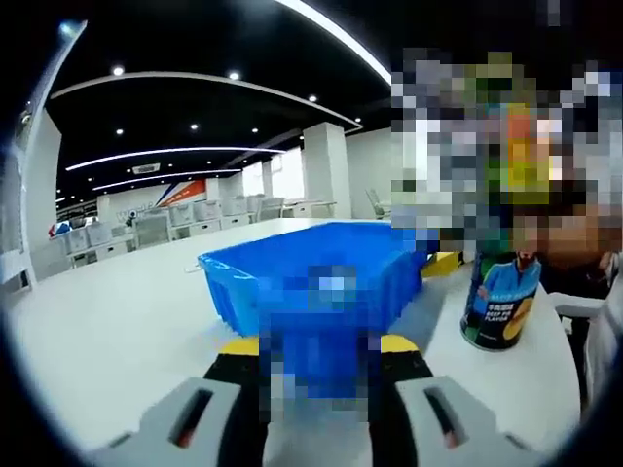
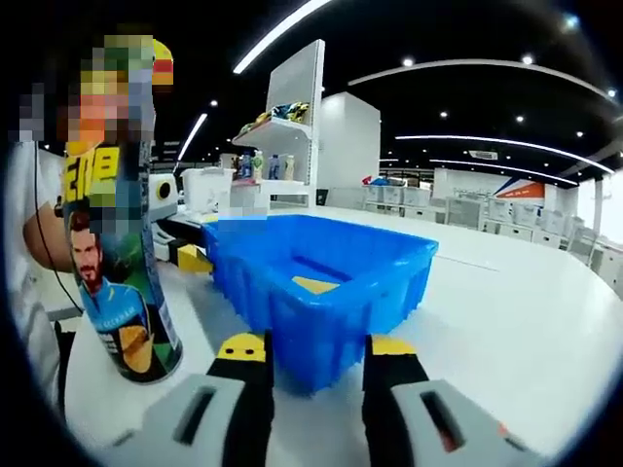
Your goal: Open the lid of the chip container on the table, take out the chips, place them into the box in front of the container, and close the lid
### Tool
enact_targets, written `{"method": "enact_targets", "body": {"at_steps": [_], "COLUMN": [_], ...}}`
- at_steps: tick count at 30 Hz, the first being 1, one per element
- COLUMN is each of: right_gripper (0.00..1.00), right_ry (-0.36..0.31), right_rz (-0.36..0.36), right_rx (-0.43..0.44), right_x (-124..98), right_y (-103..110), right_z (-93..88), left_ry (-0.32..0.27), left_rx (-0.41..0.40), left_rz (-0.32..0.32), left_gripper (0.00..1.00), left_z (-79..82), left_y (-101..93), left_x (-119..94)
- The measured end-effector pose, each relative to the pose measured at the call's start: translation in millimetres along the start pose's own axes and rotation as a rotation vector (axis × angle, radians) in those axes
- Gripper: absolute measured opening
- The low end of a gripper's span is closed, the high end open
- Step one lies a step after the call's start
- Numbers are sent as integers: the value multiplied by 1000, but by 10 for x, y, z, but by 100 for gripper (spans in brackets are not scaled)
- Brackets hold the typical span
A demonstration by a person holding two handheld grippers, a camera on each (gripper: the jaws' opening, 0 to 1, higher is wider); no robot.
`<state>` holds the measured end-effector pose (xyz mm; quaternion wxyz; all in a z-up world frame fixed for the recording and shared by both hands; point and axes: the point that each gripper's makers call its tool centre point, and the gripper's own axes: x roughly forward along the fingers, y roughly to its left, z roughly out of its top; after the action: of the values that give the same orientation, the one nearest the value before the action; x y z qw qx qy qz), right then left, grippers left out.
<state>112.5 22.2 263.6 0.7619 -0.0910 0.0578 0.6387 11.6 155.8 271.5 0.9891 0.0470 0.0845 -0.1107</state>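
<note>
A blue plastic box (image 1: 311, 277) sits on the white table (image 1: 117, 331), and its near wall shows between the yellow tips of my open left gripper (image 1: 319, 348). The tall chip can (image 1: 501, 302) stands upright to the right of the box. In the right gripper view the same can (image 2: 122, 292) rises at the left, its top partly blurred. The blue box (image 2: 331, 272) lies straight ahead of my open right gripper (image 2: 316, 350). A flat yellow piece (image 2: 316, 285) lies on the box floor. Neither gripper holds anything.
The left gripper (image 2: 190, 255) pokes out behind the can. A yellow jaw tip of the right gripper (image 1: 443, 263) shows past the box. A person in white (image 2: 29, 243) stands beside the can. A white shelf (image 2: 292, 117) and desks stand far behind.
</note>
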Motion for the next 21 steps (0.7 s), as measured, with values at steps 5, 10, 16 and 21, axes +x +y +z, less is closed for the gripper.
{"method": "enact_targets", "body": {"at_steps": [5,10,16,21], "right_gripper": [33,33,33,33], "right_ry": [3,9,10,5], "right_rz": [3,-2,-7,-19], "right_rx": [-17,-38,-42,-61], "right_x": [18,32,27,77], "right_y": [1,24,-65,-196], "right_z": [12,37,146,290], "left_ry": [3,-7,-9,-20], "left_rx": [14,42,50,60], "left_rz": [7,20,20,19], "left_gripper": [37,37,37,37], "left_z": [-2,35,188,305], "left_y": [5,10,48,146], "left_x": [-20,-35,3,124]}}
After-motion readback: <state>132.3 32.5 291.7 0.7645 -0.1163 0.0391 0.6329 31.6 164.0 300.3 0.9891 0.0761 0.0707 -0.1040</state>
